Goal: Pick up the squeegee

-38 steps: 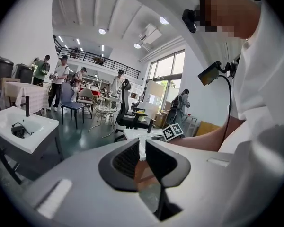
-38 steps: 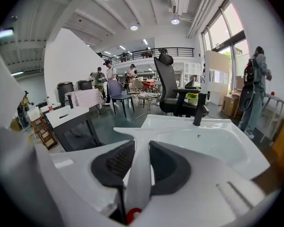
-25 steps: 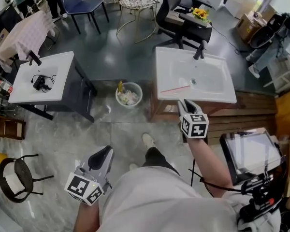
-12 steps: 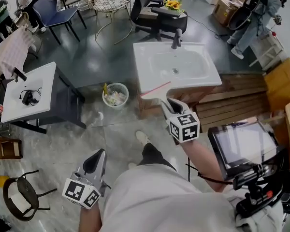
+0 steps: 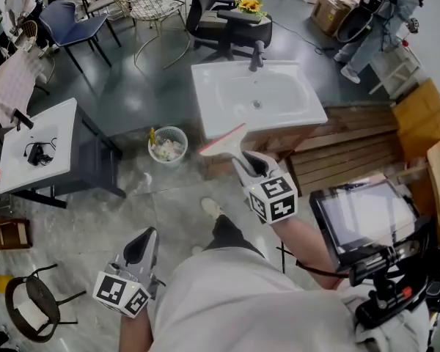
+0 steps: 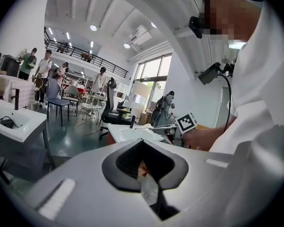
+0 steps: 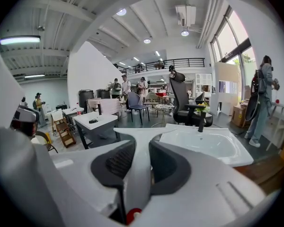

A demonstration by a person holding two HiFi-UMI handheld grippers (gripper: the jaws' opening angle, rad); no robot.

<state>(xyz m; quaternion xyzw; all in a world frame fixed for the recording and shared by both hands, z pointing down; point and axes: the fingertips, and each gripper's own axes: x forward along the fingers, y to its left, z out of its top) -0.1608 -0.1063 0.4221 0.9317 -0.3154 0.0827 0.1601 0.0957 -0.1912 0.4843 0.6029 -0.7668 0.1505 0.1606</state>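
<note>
My right gripper (image 5: 243, 161) is shut on the white handle of the squeegee (image 5: 221, 139), whose red-edged blade sticks out to the left over the front-left corner of the white sink (image 5: 308, 105). In the right gripper view the handle (image 7: 136, 174) runs up between the dark pads (image 7: 170, 167) to the wide head, with the sink (image 7: 213, 148) beyond on the right. My left gripper (image 5: 141, 246) hangs low at my left side over the floor, jaws together with nothing in them; in its own view they (image 6: 143, 163) meet.
A black faucet (image 5: 258, 53) stands at the sink's far edge. A waste bin (image 5: 166, 144) sits on the floor left of the sink, a second white basin table (image 5: 51, 134) farther left. Wooden slats (image 5: 352, 152) and a screen (image 5: 359, 215) lie to the right. Chairs and people are behind.
The squeegee has come up off the sink's front edge in my right gripper and moved left and toward me. My left gripper stays low at my side.
</note>
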